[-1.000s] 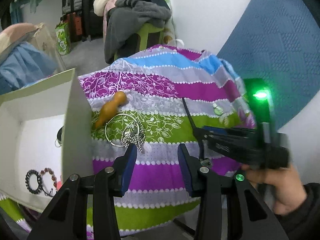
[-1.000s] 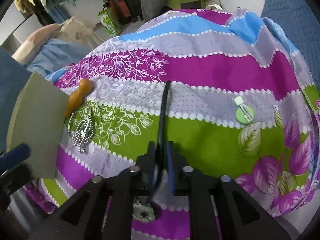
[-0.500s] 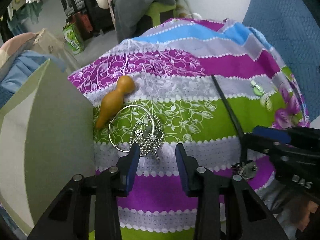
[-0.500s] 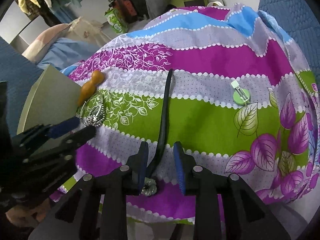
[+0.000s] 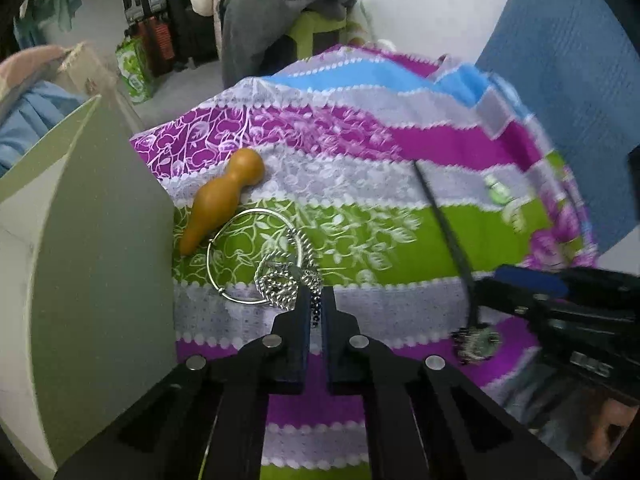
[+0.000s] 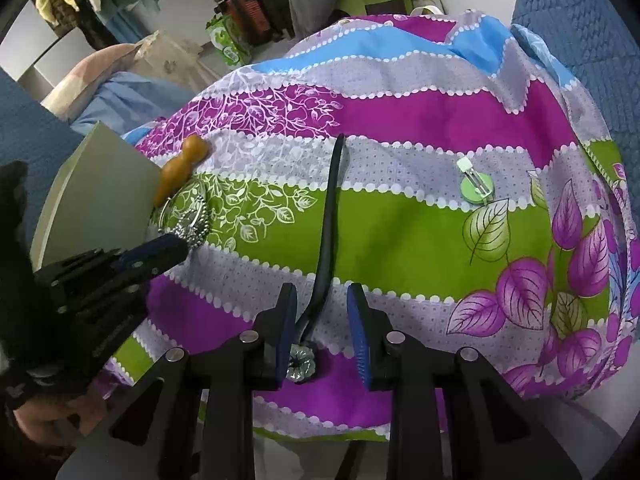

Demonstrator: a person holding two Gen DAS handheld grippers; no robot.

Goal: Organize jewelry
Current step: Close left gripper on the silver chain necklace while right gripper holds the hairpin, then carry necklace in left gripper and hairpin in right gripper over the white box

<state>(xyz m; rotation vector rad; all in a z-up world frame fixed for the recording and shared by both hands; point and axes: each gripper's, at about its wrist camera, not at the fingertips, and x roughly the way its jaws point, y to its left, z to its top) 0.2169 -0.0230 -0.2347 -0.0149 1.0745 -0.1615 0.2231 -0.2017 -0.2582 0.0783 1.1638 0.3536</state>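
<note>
Left wrist: left gripper (image 5: 316, 300) pinched on bead chain (image 5: 316, 312) for boxing (likely); right gripper (image 6: 322, 320) parted, straddling black cord (image 6: 330, 216).

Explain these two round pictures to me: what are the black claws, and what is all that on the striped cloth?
There is no robot. A person holds a two-finger clamp in each hand, with a camera on each looking along its fingers. In the left view, the left gripper is shut on the silver beaded chain, which lies tangled with a thin silver hoop bangle beside an orange wooden gourd-shaped piece and a pale cardboard box. In the right view, the right gripper stands open around a black cord necklace with a silver flower pendant. A round green hair clip lies apart, further right on the flowered striped cloth.
</note>
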